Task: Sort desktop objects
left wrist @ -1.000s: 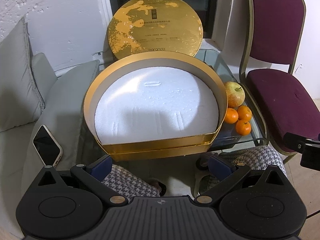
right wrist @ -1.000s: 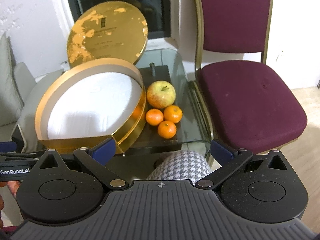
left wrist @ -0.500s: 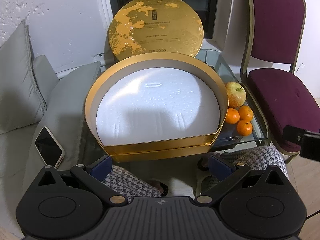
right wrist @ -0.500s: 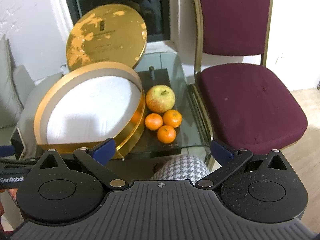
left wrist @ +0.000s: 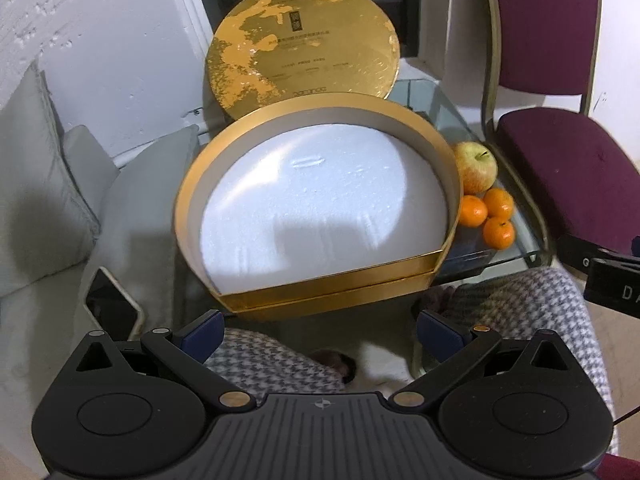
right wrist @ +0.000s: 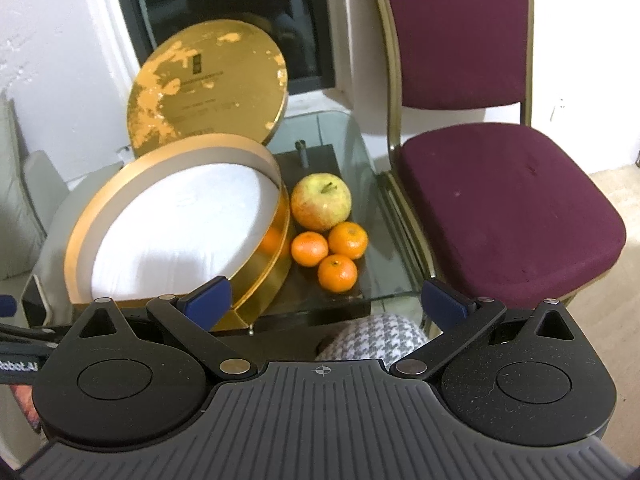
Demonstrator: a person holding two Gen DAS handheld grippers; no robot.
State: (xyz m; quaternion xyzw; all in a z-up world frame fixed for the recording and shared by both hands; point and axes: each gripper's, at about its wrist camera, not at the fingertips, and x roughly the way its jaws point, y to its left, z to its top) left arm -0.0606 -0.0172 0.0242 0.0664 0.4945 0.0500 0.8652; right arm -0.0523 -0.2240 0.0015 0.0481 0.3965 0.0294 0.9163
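Both hand-held grippers (left wrist: 320, 330) (right wrist: 325, 300) wide open, empty

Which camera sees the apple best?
The right wrist view: the apple sits whole and unblocked, stem up, behind three tangerines. In the left wrist view the apple is smaller, off to the side, its edge cut off by the gold box.

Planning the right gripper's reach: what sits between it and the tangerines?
In the right wrist view, between the right gripper and the tangerines lies only the glass table's near edge, with a houndstooth-clad knee below. Nothing blocks them.
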